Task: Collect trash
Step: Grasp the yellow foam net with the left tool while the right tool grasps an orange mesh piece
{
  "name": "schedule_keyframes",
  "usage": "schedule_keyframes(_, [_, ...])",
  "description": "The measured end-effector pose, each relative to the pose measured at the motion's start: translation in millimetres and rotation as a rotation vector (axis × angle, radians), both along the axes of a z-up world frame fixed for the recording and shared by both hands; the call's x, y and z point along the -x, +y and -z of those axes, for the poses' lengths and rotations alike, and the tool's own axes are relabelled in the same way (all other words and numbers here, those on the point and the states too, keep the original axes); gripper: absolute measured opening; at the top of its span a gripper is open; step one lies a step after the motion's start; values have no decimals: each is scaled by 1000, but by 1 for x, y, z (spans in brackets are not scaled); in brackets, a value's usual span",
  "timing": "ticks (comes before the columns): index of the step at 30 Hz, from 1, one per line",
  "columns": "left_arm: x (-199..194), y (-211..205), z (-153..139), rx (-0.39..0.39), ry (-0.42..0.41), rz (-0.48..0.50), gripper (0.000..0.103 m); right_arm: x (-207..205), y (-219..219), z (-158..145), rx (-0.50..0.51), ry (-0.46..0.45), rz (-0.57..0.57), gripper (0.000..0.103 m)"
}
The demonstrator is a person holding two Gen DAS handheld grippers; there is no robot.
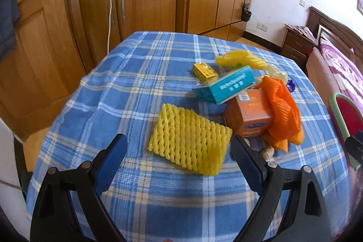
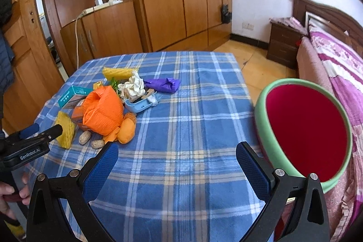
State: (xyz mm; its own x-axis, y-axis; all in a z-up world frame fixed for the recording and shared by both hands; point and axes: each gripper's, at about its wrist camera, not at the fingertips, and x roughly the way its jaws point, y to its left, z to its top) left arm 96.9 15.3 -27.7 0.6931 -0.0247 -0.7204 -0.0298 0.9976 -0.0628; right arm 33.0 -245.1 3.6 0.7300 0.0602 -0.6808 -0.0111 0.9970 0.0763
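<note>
Step in hand: left gripper [image 1: 179,146], jaws wide and empty, approaches the yellow foam net [image 1: 189,142] at 12 o'clock. Next: straddle and close. Right gripper [image 2: 177,155] is wide open, empty; bin [image 2: 267,146] at 3 o'clock.

In the lower part of the left wrist view we see the left gripper [image 1: 179,146] with its two blue fingers [image 1: 112,158] spread wide and nothing between them. The right gripper [image 2: 177,152] also has its jaws wide apart and holds nothing. At the lower left edge of the right wrist view, a hand [image 2: 10,193] grips the handle of the left gripper.
</note>
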Motion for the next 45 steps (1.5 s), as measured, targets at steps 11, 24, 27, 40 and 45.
schedule_keyframes(11, [-21, 5, 21, 125, 94, 54, 46, -37, 7, 21, -72, 62, -65, 103])
schedule_keyframes(24, [-22, -6, 1, 177, 46, 128, 11, -47, 21, 30, -62, 73, -149, 102])
schedule_keyframes(27, [-21, -1, -4, 163, 27, 92, 11, -52, 24, 33, -68, 75, -165, 97])
schedule_keyframes(40, [-11, 12, 1, 153, 41, 81, 11, -51, 32, 36, -150, 84, -204, 65])
schedule_keyframes(45, [-4, 14, -4, 142, 3, 98, 11, -57, 41, 40, -150, 109, -199, 55])
